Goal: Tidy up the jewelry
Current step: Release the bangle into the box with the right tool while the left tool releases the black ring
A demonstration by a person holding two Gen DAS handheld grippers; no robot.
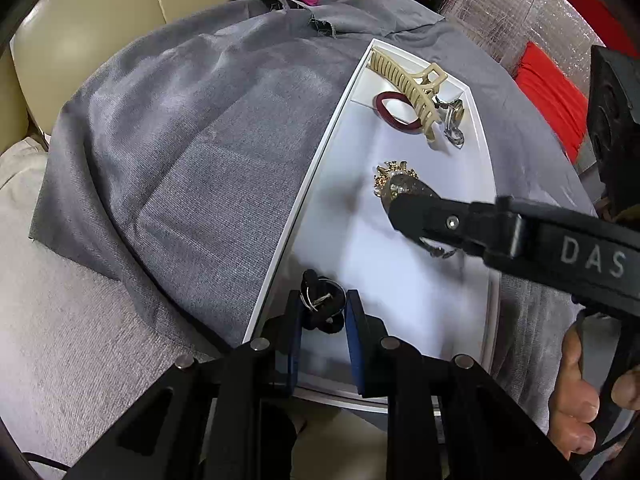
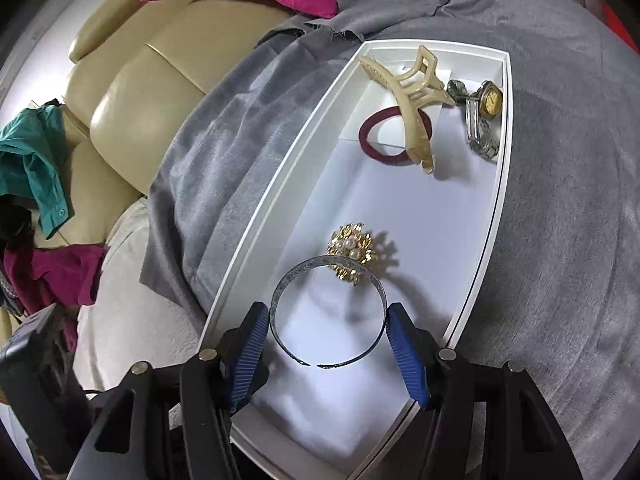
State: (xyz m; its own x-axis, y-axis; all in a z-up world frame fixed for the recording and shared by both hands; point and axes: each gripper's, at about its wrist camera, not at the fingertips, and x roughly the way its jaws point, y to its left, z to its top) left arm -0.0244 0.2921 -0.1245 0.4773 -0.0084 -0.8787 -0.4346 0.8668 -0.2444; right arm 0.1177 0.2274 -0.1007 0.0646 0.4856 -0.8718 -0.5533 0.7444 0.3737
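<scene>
1. In the white tray already: cream claw clip, maroon hair tie and wristwatch grouped at its 12 o'clock end; gold pearl brooch mid-tray.
2. My right gripper stands about half open, pads pressed on either side of an open grey bangle, held over the tray's near half, brooch just beyond at 12.
3. My left gripper is nearly closed, pads pinching a black hair tie with thin silver rings, above the tray's 6 o'clock corner.
4. My judgement: well along; these two pieces are not yet set down.
5. Only the right view shows the watch face and the bangle's gap. Only the left shows my right hand and the black tie.
</scene>
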